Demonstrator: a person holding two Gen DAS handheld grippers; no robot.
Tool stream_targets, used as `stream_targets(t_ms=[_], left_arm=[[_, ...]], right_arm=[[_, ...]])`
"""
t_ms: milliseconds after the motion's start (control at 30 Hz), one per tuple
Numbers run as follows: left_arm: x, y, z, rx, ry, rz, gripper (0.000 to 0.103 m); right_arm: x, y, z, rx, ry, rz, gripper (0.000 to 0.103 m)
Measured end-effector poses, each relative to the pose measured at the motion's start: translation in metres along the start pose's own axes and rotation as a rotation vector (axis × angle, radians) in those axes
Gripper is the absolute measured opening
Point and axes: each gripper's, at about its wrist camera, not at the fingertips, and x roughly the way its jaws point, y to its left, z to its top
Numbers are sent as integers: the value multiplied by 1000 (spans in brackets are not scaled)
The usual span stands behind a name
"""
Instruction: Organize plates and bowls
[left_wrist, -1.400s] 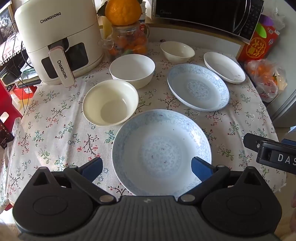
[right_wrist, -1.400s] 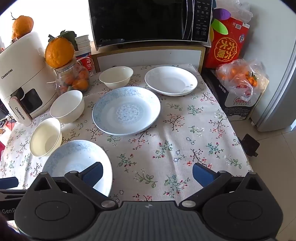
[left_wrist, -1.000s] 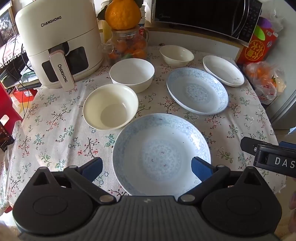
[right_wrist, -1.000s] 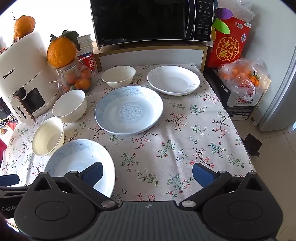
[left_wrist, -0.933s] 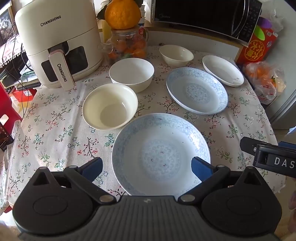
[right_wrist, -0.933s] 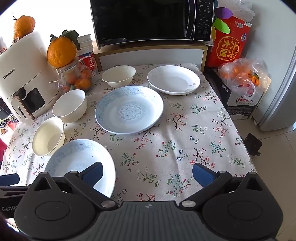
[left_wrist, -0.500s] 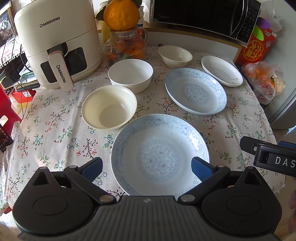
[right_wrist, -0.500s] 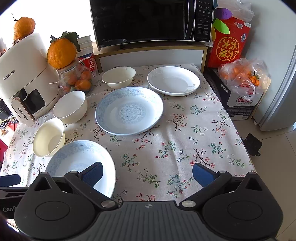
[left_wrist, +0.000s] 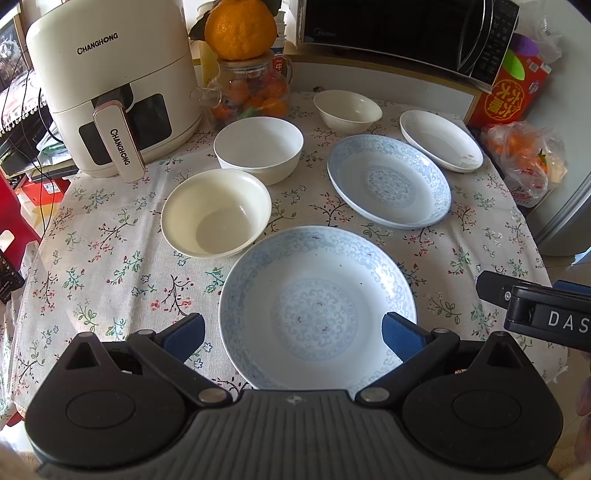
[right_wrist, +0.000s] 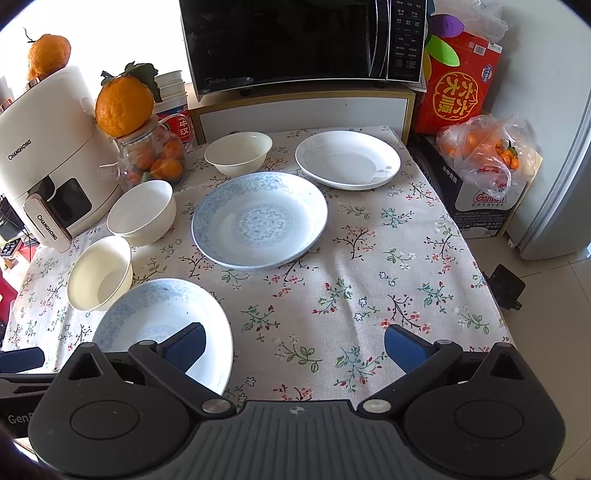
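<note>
Orange fruit (right_wrist: 48, 55) atop air fryer (right_wrist: 44, 155) shows rightward only.

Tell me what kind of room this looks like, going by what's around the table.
Most likely a home kitchen or dining corner. A microwave sits on a low cabinet behind the table, an air fryer stands on the floral tablecloth, and plates and bowls are laid out across it, with bagged oranges beside.

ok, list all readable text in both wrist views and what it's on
"CHANGHONG": air fryer body and its handle.
"Midea": microwave door, lower left.
"DAS", cut off: right gripper body.
"Gen", cut off: left gripper body.
"Gamten"-like, unsure: carton beside the table.
Chinese characters: red box.
Microwave panel labels: too small.
</note>
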Motion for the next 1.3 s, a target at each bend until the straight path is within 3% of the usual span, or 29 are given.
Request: stream_targets(t_ms=[1300], left_arm=[[1,-1,-1,1,2,0,102]], right_arm=[[2,0,2,11,18,12,100]])
